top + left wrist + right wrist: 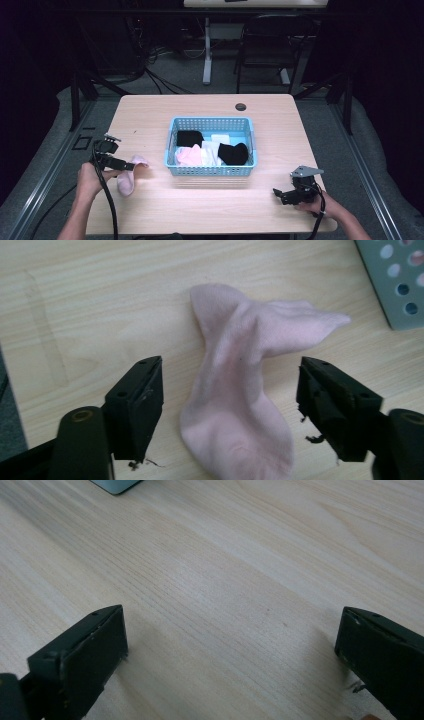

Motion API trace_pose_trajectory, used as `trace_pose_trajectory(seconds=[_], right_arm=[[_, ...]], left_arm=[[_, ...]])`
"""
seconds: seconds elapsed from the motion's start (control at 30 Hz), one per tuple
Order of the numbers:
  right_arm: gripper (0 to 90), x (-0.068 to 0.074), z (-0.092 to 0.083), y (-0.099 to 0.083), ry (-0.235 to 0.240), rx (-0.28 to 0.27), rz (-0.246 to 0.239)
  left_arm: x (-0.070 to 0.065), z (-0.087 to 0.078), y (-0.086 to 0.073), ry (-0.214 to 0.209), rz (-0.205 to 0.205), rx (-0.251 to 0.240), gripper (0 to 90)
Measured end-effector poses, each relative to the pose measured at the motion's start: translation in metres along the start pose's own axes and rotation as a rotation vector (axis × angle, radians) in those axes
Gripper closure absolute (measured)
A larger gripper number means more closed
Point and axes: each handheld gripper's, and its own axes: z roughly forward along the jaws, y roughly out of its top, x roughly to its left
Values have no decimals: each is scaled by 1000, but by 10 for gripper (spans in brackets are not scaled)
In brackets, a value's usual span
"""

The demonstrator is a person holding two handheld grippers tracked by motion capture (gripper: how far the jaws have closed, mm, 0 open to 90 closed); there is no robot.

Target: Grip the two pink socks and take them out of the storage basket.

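Pale wooden table seen from above, with a light blue perforated plastic basket at its centre. A soft pale pink fabric sock lies crumpled on the tabletop left of the basket, apart from it, near the table's left edge. The left gripper, held in the person's left hand, sits over the sock; in the left gripper view its two black jaws stand released, one on either side of the sock, neither pad pressing the fabric. The sock lies flat on the wood there, folded over itself, with a corner of the basket at the upper right. The right gripper, held in the right hand, rests near the table's front right corner, well apart from the basket; in the right gripper view its jaws are spread wide over bare wood. Inside the basket lie two black socks, a pink garment and white pieces.
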Motion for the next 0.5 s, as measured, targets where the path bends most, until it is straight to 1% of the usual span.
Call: trace_pose_trajectory(seconds=[0.13,0.33,0.5], right_arm=[[0,0,0,0,0,0,0],[0,0,0,0,0,0,0],[0,0,0,0,0,0,0]], left_arm=[[-4,-13,7,5,18,-16,164],[-16,-30,20,4,61,-53,137],[-29,-40,35,-4,96,-66,99]])
